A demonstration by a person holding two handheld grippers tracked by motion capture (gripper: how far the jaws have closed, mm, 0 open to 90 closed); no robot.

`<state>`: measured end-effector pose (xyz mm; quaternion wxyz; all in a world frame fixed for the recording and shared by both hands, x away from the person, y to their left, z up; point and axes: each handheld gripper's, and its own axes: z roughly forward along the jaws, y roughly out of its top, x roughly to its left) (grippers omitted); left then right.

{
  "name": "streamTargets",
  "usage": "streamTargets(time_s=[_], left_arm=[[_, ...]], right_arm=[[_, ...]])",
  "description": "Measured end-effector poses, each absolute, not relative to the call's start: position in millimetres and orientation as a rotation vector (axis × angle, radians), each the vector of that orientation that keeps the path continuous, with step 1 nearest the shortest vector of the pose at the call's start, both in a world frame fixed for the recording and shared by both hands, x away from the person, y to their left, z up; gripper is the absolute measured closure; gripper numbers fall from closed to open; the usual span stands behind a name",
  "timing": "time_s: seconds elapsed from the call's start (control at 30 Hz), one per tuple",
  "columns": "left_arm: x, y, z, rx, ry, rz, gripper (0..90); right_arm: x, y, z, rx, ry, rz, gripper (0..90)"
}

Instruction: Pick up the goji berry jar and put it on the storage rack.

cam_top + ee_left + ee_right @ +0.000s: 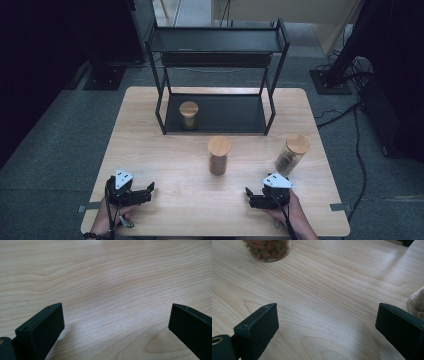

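Right gripper (255,196): jaws held apart, empty, lower right of frame.
Left gripper (142,192): jaws apart, nothing held, lower left.
Nearest jar (291,154): right of centre, upright, just beside the right gripper.
Handling: glass judged rigid, slippery, breakable; best gripped mid-body, below the wooden lid.

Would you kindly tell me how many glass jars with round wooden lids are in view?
3: one glass jar on the black metal rack's bottom shelf, one jar mid-table, one jar beside the right gripper. None seems hidden.
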<state>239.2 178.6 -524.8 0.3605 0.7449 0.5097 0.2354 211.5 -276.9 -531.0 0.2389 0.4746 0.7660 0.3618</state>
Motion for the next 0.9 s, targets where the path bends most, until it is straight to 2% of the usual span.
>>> streamTargets(time_s=[0.9], left_arm=[[239.3,179.3,-524.7,1.918,1.309,0.595,0.5]], right_arm=[[221.4,-243.1,-530.7,1.254,2.145,1.007,4.3]])
